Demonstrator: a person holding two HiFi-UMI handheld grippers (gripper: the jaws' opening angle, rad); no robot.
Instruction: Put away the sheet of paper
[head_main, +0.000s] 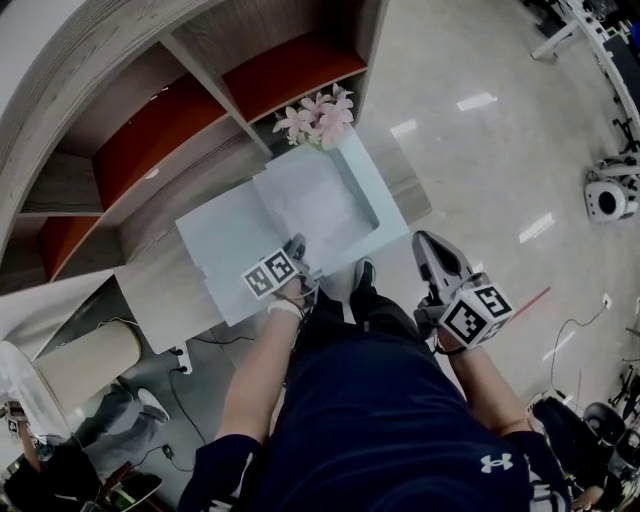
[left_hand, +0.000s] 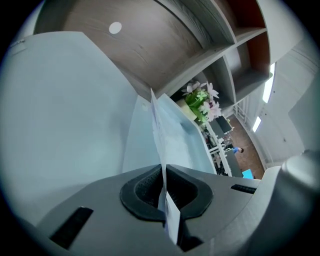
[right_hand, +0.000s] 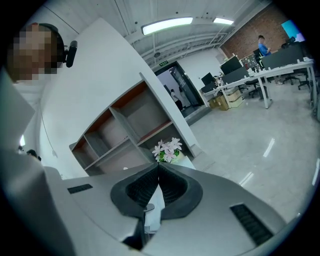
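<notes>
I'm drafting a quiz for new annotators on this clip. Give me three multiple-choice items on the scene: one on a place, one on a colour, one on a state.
1. Where do the pink flowers stand?
A) just beyond the pale blue tray's far end
B) on a chair
C) in a sink

2. What colour are the shelf's back panels?
A) green
B) red-orange
C) black

3. How is the left gripper?
A) open, empty
B) shut on the sheet of paper
C) shut on a flower stem

Answers:
1 A, the head view shows them at the tray's far corner.
2 B, the compartments' backs show red-orange.
3 B, its own view shows the jaws pinching the sheet's edge.
</notes>
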